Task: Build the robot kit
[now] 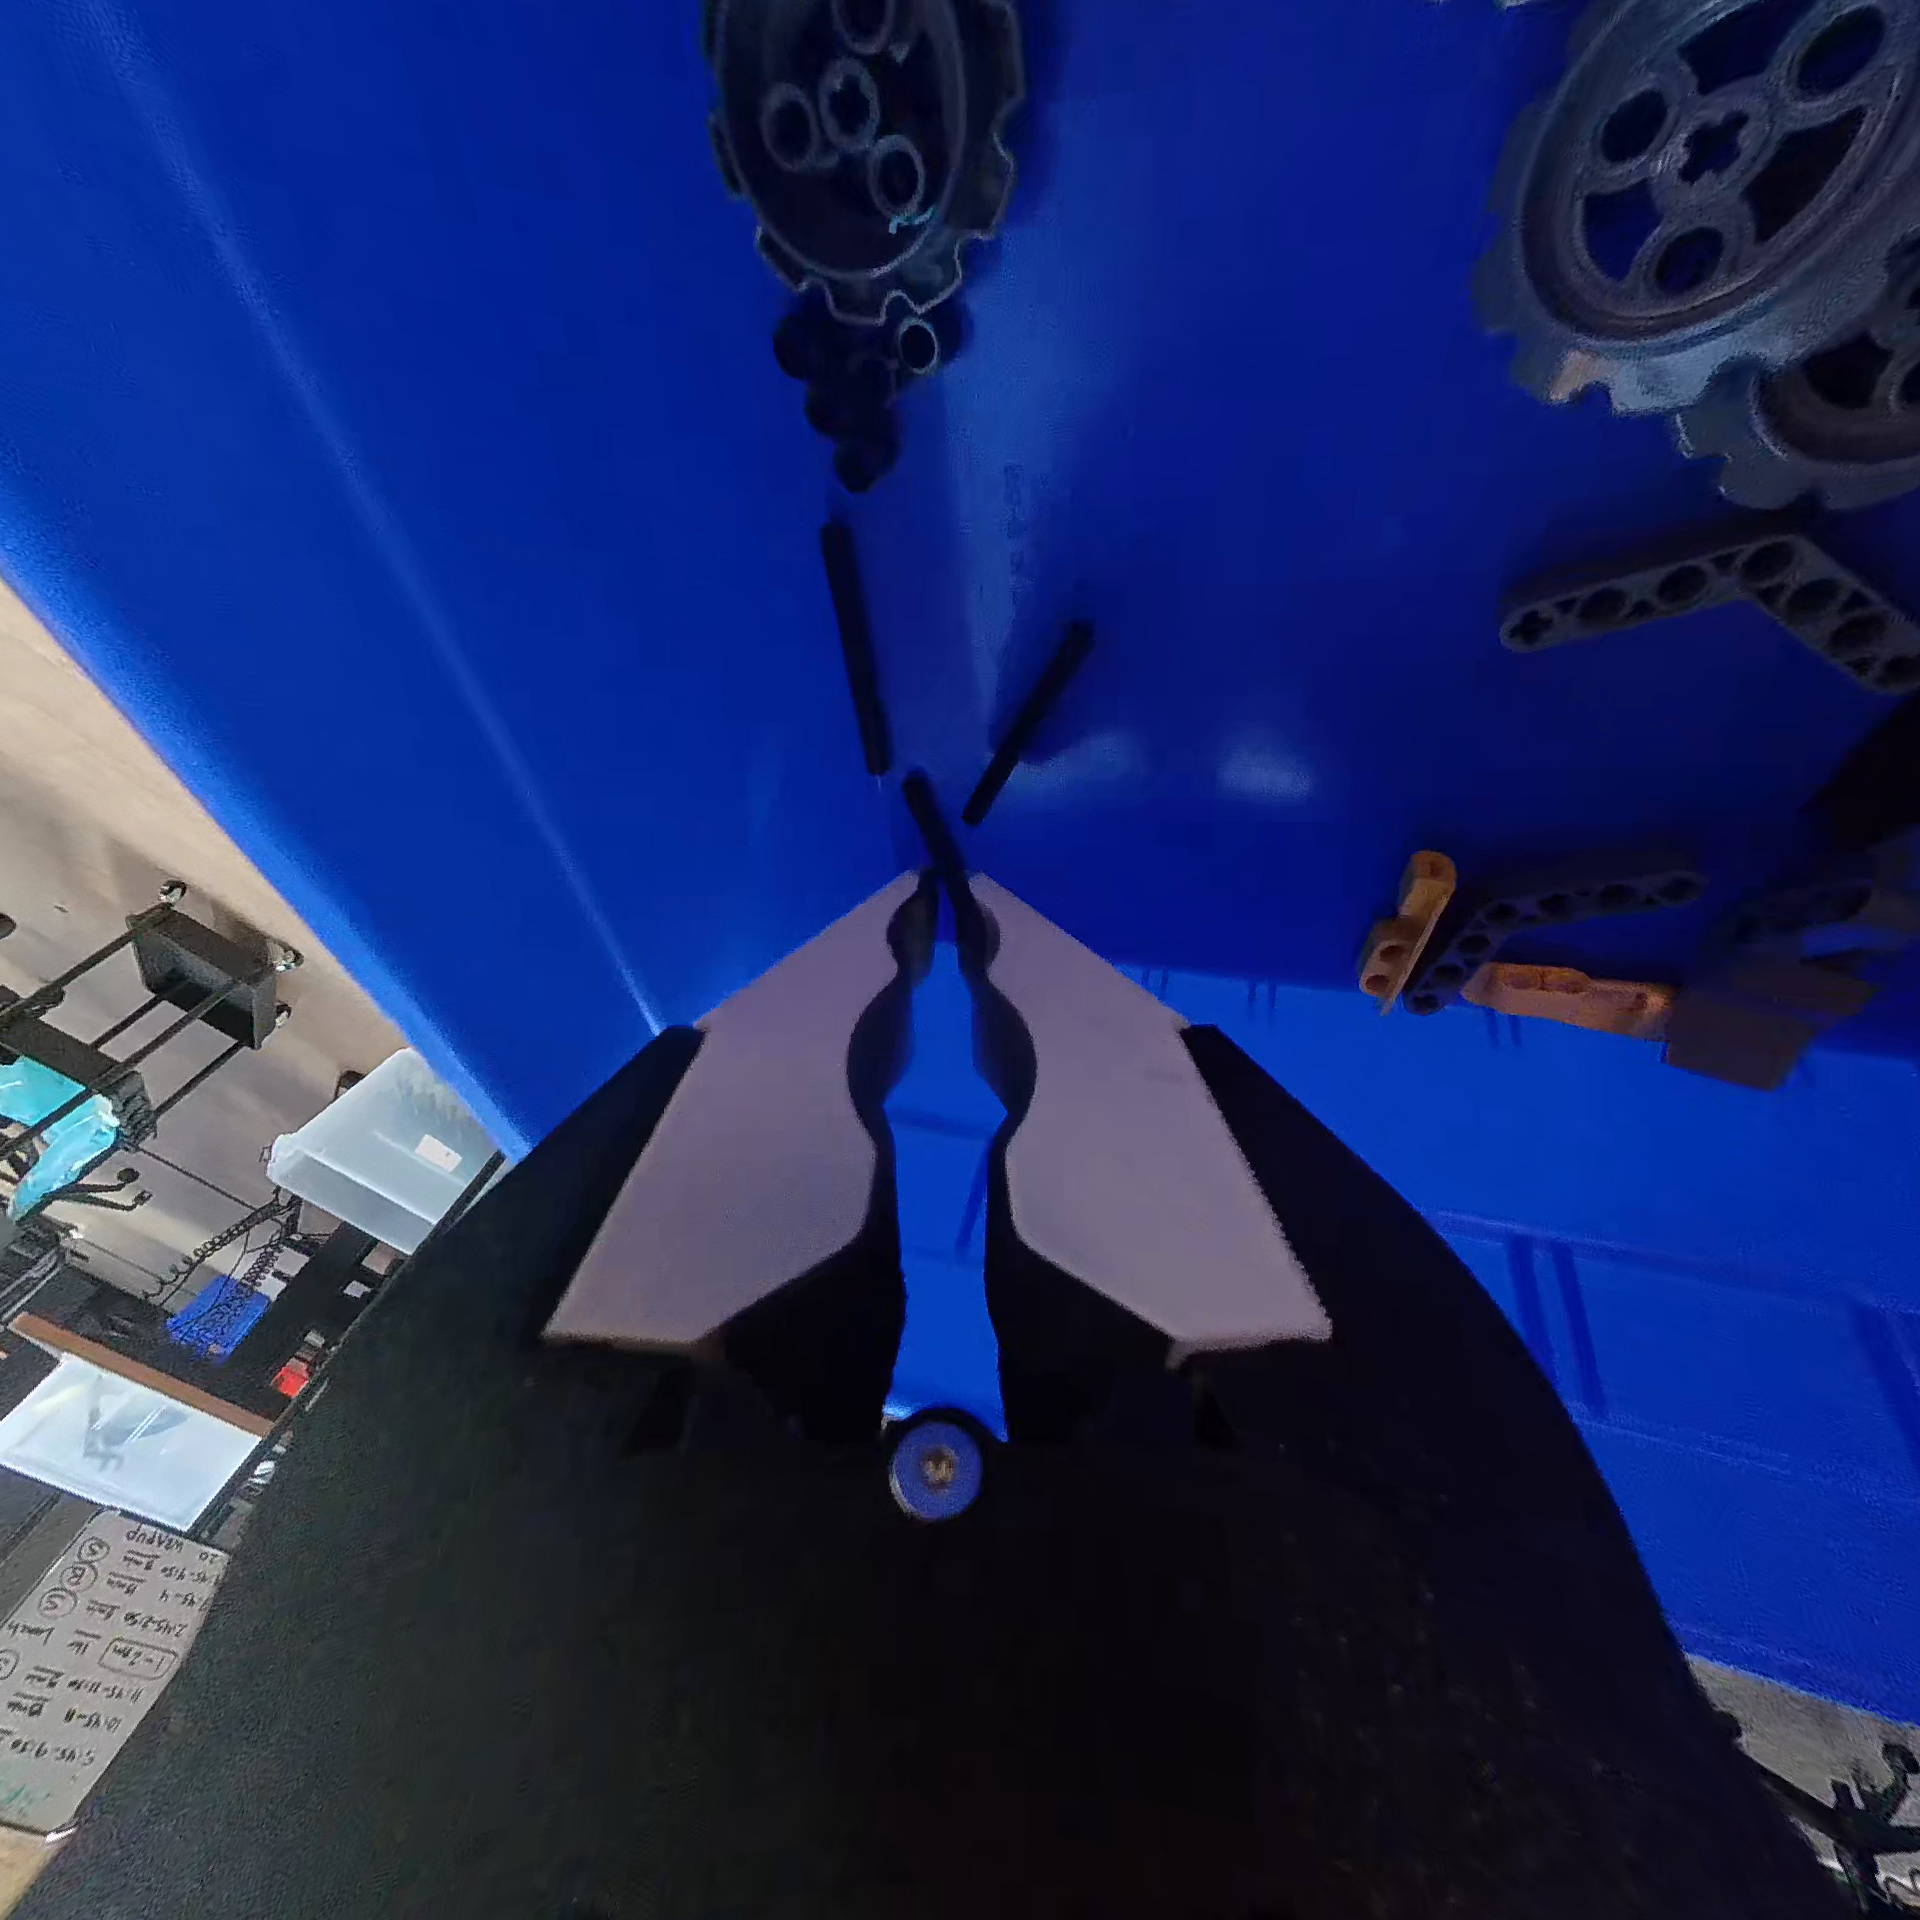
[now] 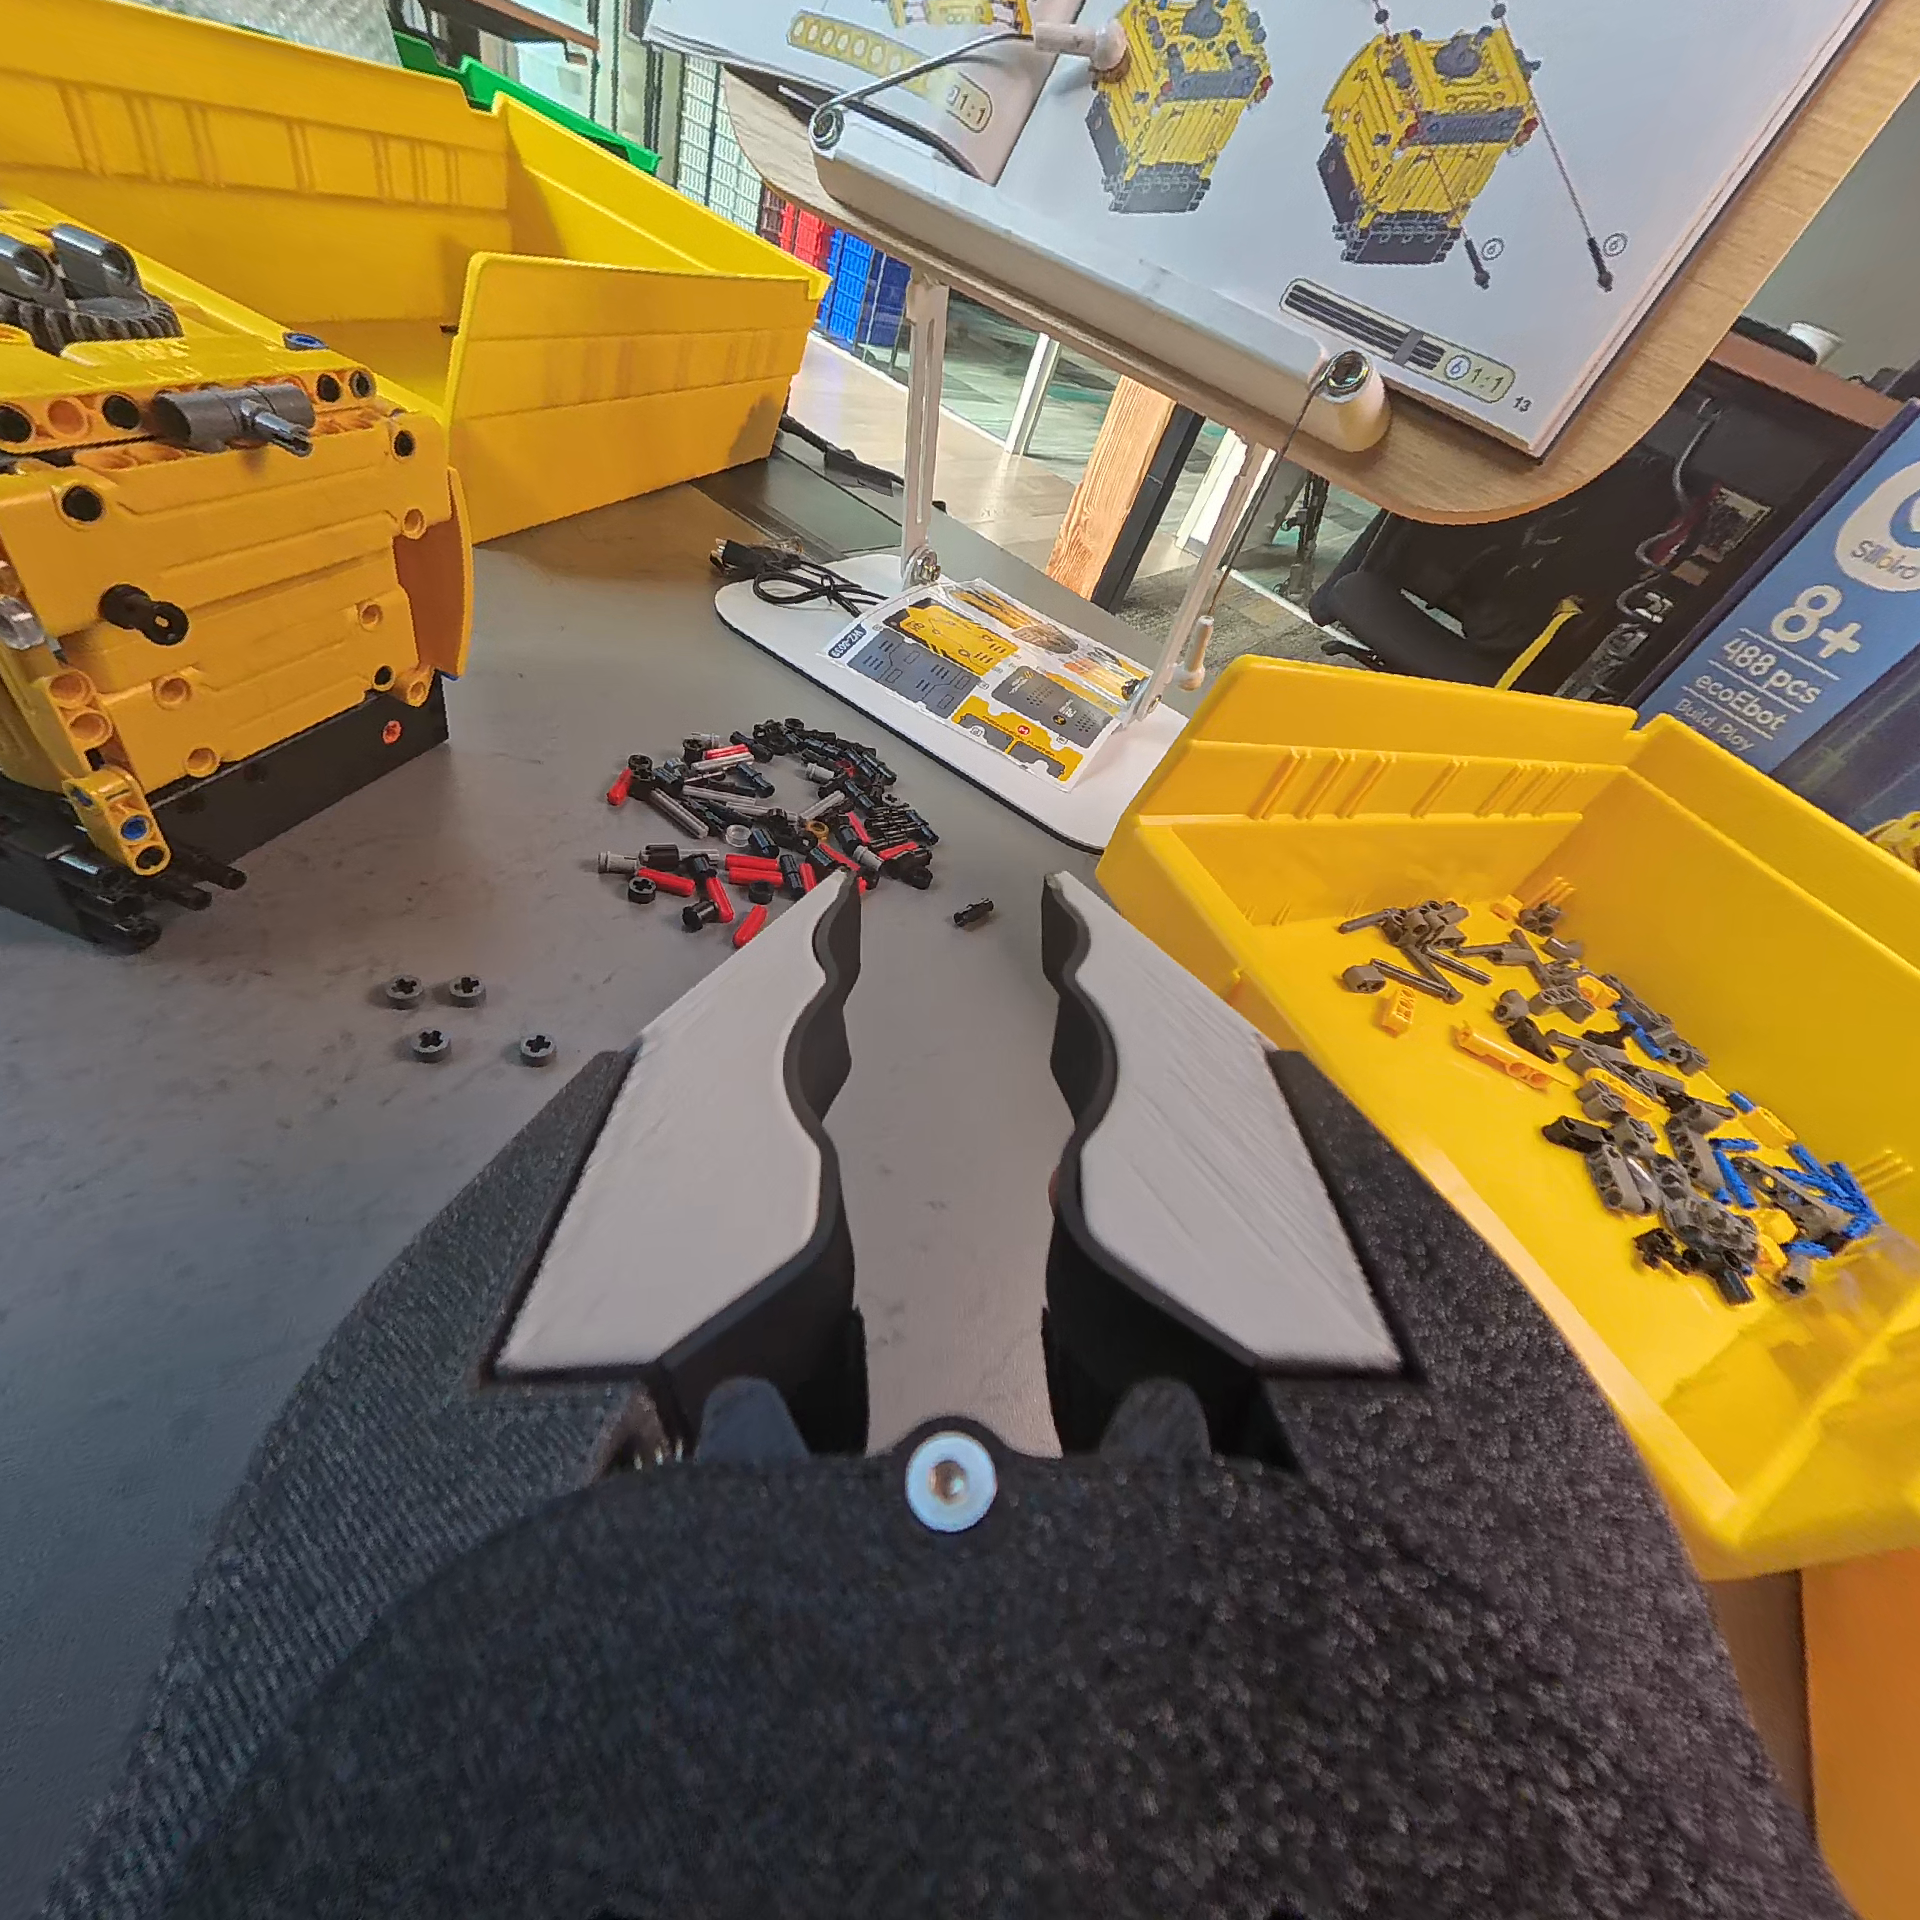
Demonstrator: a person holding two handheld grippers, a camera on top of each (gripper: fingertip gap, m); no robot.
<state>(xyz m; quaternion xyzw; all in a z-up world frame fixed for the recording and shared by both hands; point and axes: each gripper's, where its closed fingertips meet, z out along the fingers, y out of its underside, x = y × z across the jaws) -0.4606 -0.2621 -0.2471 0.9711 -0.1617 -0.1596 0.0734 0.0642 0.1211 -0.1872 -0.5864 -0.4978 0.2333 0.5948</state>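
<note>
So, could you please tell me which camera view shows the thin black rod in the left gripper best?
The left wrist view: the left gripper pinches the black rod at its tips inside the blue bin. The right wrist view shows nothing of it.

Writing is showing in five places, none repeated here. In the left wrist view, a handwritten sheet [image 1: 94, 1652] is lying at the lower left (upside down to the camera), and a small label is sitting on a translucent bin [image 1: 436, 1151]. In the right wrist view, a printed instruction page [image 2: 1299, 187] is standing at the upper right, a blue box [image 2: 1797, 644] is showing lettering at the right edge, and a sticker sheet [image 2: 997, 675] is lying at centre.
</note>
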